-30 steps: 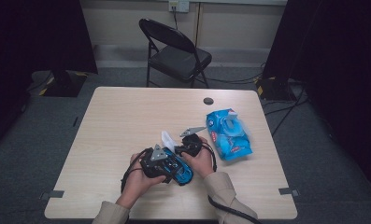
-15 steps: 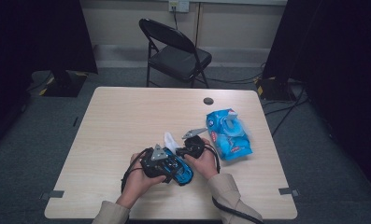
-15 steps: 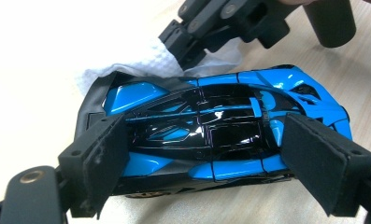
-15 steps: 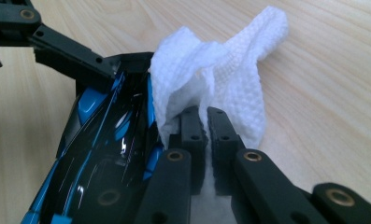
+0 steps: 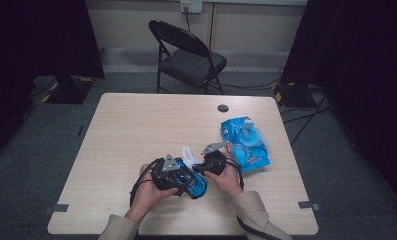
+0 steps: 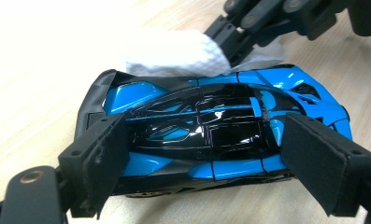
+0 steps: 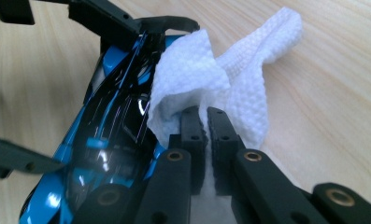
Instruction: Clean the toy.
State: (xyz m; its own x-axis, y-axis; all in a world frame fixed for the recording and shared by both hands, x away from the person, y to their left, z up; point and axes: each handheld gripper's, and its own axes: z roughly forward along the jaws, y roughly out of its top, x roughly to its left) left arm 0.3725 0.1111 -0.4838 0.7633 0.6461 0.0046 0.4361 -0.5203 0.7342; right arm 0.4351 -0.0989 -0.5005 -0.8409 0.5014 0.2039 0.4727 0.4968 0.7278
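The glossy blue and black toy sports car (image 6: pixel 211 135) lies on the pale wooden table (image 5: pixel 136 130), close to the edge where the person sits, and all other places here are given from this car. The left gripper (image 6: pixel 220 163) holds the car across its body: the two black foam pads (image 6: pixel 103 158) press on its two sides, so the jaws stand wide but are closed on the car, which keeps it steady. The right gripper (image 7: pixel 203 128) has its jaws almost together and pinches a white embossed paper wipe (image 7: pixel 206 79); in the right gripper view the wipe lies against one flank of the car, beside the roof, and its free end sticks out away from the car over the bare wood. Beyond the car, toward the far right of the table, lies a blue plastic pack of wipes (image 5: pixel 245 142) (its flap looks open, but I cannot read this for sure). Behind the table stands a black folding chair (image 5: pixel 188 55). I judge that the step in hand is the wiping of the car's body while the other gripper holds it. The next move calls for a light stroke of the wipe along the bodywork, with the pinch kept firm so the paper does not slip out, and with the grip on the car kept unchanged.
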